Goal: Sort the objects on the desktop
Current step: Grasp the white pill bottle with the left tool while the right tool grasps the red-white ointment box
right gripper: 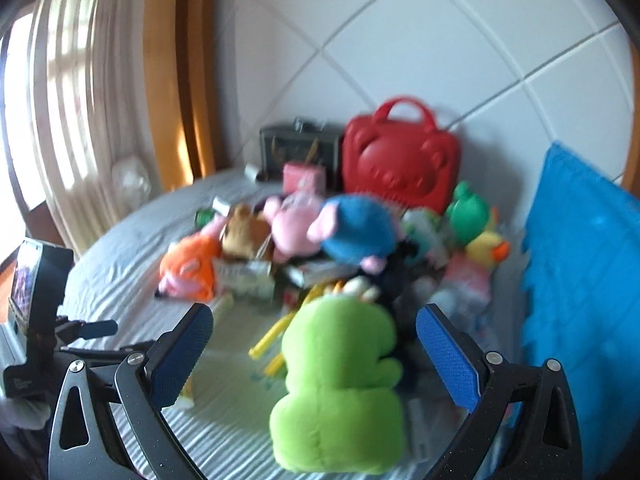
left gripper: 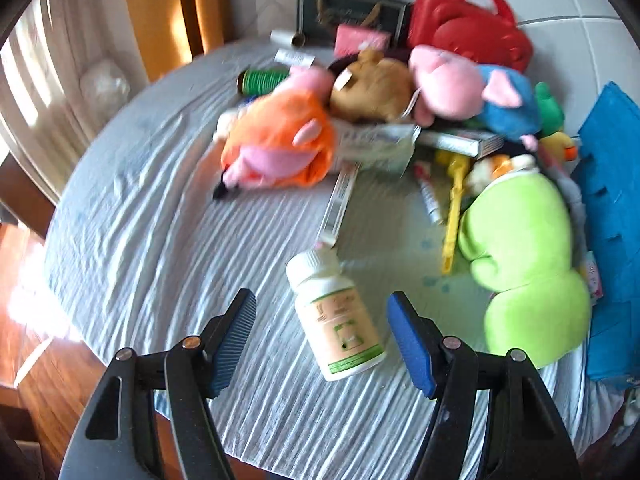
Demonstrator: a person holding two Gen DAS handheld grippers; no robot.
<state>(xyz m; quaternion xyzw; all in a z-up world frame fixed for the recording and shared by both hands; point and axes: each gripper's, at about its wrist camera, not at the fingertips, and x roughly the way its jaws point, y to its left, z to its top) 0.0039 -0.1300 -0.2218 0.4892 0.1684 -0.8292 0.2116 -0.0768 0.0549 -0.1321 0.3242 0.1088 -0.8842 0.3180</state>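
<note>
A white pill bottle (left gripper: pixel 336 316) with a green and peach label lies on the pale cloth, between the blue pads of my open left gripper (left gripper: pixel 322 336), untouched. A lime green plush (left gripper: pixel 524 264) lies at the right; in the right wrist view the plush (right gripper: pixel 340 388) sits between the pads of my open right gripper (right gripper: pixel 316 356), no contact seen. Behind lies a pile: an orange plush (left gripper: pixel 280 148), a brown plush (left gripper: pixel 372 88), a pink and blue pig plush (left gripper: pixel 472 88), a yellow strip (left gripper: pixel 452 216), tubes and boxes.
A red bear-faced case (right gripper: pixel 400 160) and a dark framed box (right gripper: pixel 300 148) stand against the tiled wall. A blue foam mat (right gripper: pixel 584 288) leans at the right. The table edge (left gripper: pixel 60 240) drops to wooden floor at the left. A curtain (right gripper: pixel 80 100) hangs behind.
</note>
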